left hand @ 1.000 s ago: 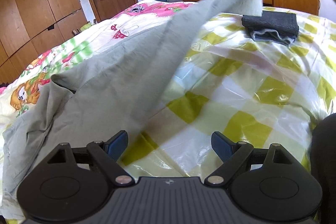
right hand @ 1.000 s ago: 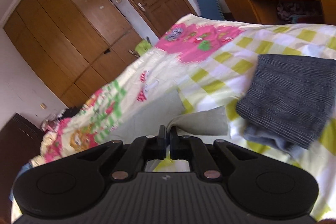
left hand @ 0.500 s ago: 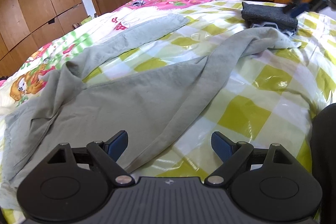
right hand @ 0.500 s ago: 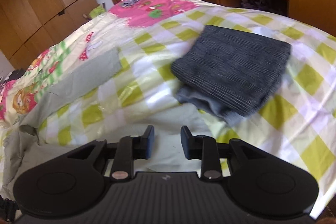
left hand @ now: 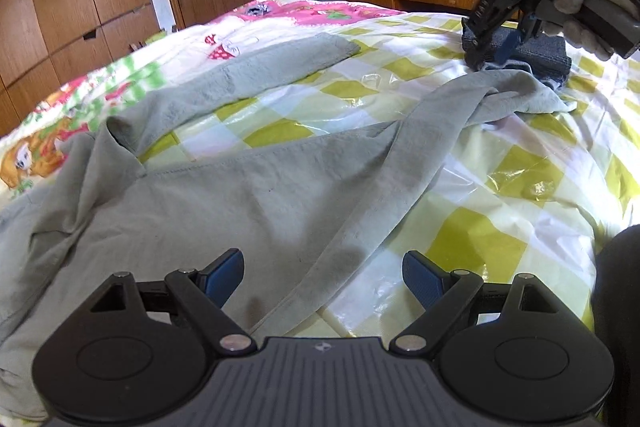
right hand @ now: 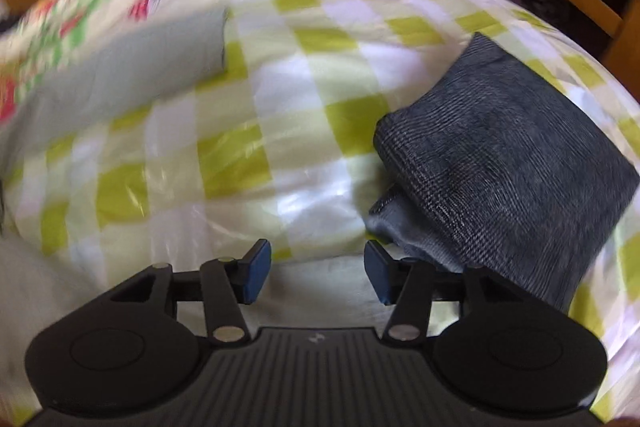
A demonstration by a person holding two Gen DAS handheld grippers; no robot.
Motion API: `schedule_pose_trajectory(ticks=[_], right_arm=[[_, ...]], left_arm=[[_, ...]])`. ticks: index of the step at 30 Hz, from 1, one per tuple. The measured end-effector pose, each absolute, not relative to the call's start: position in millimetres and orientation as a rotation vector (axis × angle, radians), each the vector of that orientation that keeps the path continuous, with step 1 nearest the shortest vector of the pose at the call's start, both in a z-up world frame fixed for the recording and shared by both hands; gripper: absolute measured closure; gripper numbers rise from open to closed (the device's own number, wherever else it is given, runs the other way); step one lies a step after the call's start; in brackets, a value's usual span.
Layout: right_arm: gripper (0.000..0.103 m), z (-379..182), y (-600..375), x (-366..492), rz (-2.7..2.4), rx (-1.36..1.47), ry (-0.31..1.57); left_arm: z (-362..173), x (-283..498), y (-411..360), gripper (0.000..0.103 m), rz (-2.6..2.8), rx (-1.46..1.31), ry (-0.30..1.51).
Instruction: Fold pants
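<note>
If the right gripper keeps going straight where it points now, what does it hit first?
Probably the pale green pants cuff lying right under the open right gripper, with the checked bed cover beyond. The folded dark garment sits off to one side; depth is uncertain.

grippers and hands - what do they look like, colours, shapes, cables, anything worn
Both the left gripper and right gripper are matte black: a ribbed centre plate flanked by two round discs, silver pivot pins, angled linkage arms and blue pads on the fingertips. From the left wrist view, a black cable trails from the right gripper, and the hand holding it wears a pale knit glove.

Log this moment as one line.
pants: unfolded on bed | left gripper: open, empty | right gripper: just opened, empty
</note>
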State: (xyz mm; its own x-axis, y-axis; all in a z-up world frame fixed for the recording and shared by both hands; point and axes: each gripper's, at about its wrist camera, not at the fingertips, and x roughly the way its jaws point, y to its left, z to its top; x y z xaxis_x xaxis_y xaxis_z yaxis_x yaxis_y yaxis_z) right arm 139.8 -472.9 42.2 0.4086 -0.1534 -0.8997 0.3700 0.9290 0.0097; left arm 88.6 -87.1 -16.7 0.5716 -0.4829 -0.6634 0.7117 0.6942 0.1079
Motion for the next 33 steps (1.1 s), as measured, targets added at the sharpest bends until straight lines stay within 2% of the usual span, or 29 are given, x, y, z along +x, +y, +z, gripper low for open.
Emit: schedule_pose_trajectory(ticks=[7, 12, 14, 15, 16, 20, 25, 29, 33], right_arm=[[0.05, 35.3, -470.0, 148.5, 0.012, -0.09, 1.19], [0.052, 2.0, -464.5, 164.2, 0.118, -0.293, 1.278], [0.062, -4.9, -463.0, 166.5, 0.127, -0.282, 1.291], [0.087, -3.3, -459.8, 164.2, 0.161, -0.281, 1.291], [0.1, -0.9, -457.0, 161.3, 0.191, -0.26, 1.299], [0.1, 12.9, -446.6, 142.9, 0.197, -0.299, 1.291], [0.1, 51.6, -445.3, 124.7, 0.146, -0.278, 1.172], [0.101, 92.7, -441.0, 118.3, 0.106, -0.291, 1.073], [0.101, 155.1, -441.1, 104.9, 0.066, -0.241, 0.883]], left_arm=[[-16.0, 99.9, -100.4, 0.004, -0.732, 0.375, 0.65], [-21.0, 105.9, -116.8, 0.004, -0.752, 0.43, 0.673], [-23.9, 109.1, -123.3, 0.004, -0.745, 0.446, 0.694], [-25.0, 110.5, -125.1, 0.004, -0.742, 0.447, 0.705], [-24.9, 112.0, -126.5, 0.004, -0.739, 0.445, 0.715], [-22.5, 114.4, -127.3, 0.004, -0.725, 0.44, 0.713], [-14.9, 111.6, -125.4, 0.004, -0.7, 0.427, 0.686], [-3.4, 106.1, -125.4, 0.004, -0.717, 0.425, 0.664], [12.2, 101.4, -125.2, 0.004, -0.709, 0.434, 0.615]])
